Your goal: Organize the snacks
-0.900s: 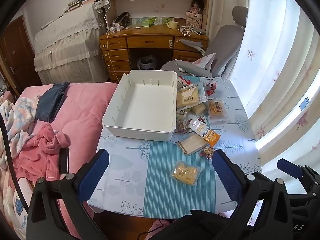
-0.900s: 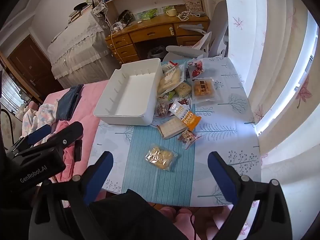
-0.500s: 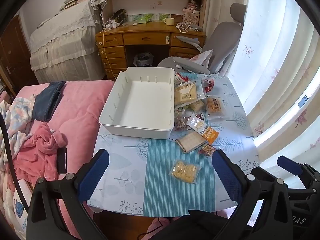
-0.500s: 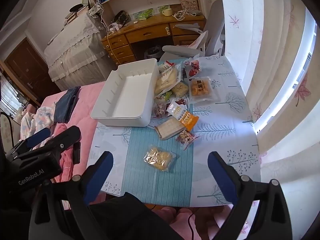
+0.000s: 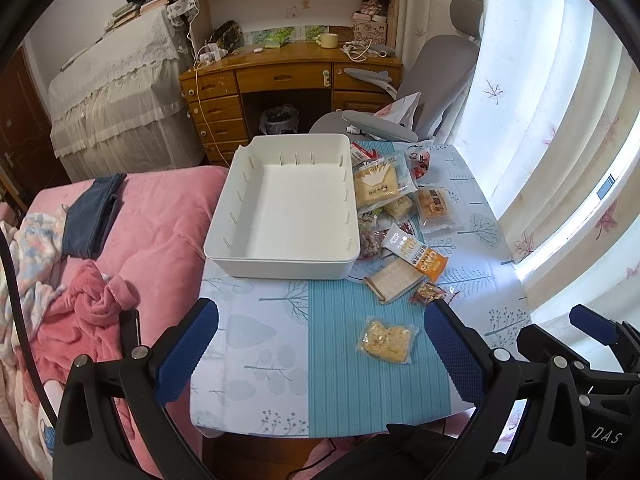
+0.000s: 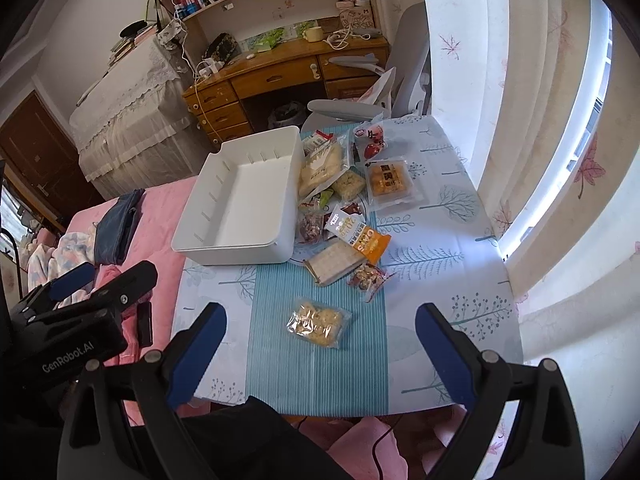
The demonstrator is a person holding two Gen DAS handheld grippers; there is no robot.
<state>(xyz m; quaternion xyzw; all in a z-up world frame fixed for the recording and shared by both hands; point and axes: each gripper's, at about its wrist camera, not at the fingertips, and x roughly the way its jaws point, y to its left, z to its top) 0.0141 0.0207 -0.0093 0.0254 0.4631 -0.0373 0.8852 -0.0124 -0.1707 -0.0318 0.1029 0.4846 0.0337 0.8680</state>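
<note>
We hover over a snack-strewn counter [image 5: 256,344], both tools empty and nothing yet sorted. Over the last second our view has crept forward and tipped slightly, so the white plastic bin [image 5: 282,210] and the packets beside it now sit a little lower and closer in both wrist views; nothing on the counter itself has shifted. The left hand-held gripper [image 5: 320,346] stands spread as wide as it goes, gripping nothing, well short of the bin. The right hand-held gripper [image 6: 320,344] is likewise wide apart and empty, with the clear pack of yellow biscuits [image 6: 318,322] framed between its fingers but still on the cloth below them.

The bin holds nothing. Every snack lies to the right of it: the large pale bread bag [image 6: 322,168] touching its right wall, the orange oat bar wrapper [image 6: 370,242] and the flat cracker sleeve [image 6: 334,262] near its front right corner, the small cake pack [image 6: 392,182] farther right, the biscuits nearest us and well apart from the bin.

We judge this an approach, with the first pick, probably the biscuits, still to come.
</note>
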